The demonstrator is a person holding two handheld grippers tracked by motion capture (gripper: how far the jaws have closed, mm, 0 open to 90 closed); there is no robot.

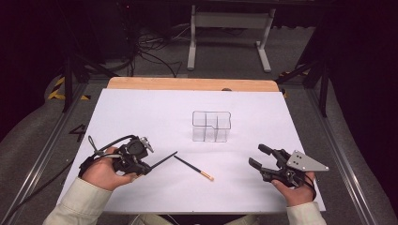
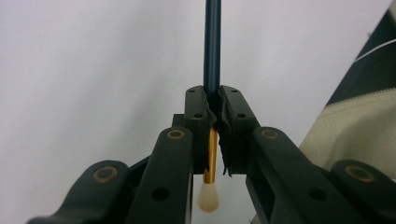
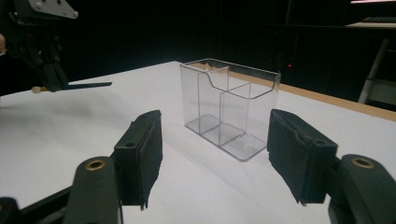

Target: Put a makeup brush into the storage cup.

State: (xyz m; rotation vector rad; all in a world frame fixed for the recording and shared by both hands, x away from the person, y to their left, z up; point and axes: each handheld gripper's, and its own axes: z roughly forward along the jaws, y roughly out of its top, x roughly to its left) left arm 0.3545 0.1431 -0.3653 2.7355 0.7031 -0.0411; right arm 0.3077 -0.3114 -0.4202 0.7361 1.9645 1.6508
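**Left claw on brush, right claw wide and empty**

Sleeves and hands sit at the near counter edge in the high view, one claw each.

Landmark: clear organizer (image 1: 211, 126), upright mid-counter on the white sheet, with several open-top compartments.

Left of the organizer and nearer the person: left claw (image 1: 146, 167), jaws closed tight on a thin dark-handled brush (image 1: 164, 161). Left gripper view: brush (image 2: 212, 51) runs straight out between the pads, dark shaft forward, gold ferrule and pale bristle tuft back behind the pads, toward the camera. Handle tip points toward the organizer but stops well short of it. Right gripper view shows the same claw (image 3: 52, 79) far left of the organizer (image 3: 231, 105), brush held roughly level above the sheet.

Just in front of the organizer, slightly left: second brush (image 1: 193, 168) lying flat on the sheet, dark handle, gold-and-pale end toward the person. Its dark end is near the held brush's tip; cannot tell if they touch.

Right of the organizer, near edge: right claw (image 1: 259, 156), jaws spread wide, nothing between them. Its own view has the claw (image 3: 224, 149) aimed at the organizer, apart from it.

White counter (image 1: 141, 112), wooden strip along the far edge.
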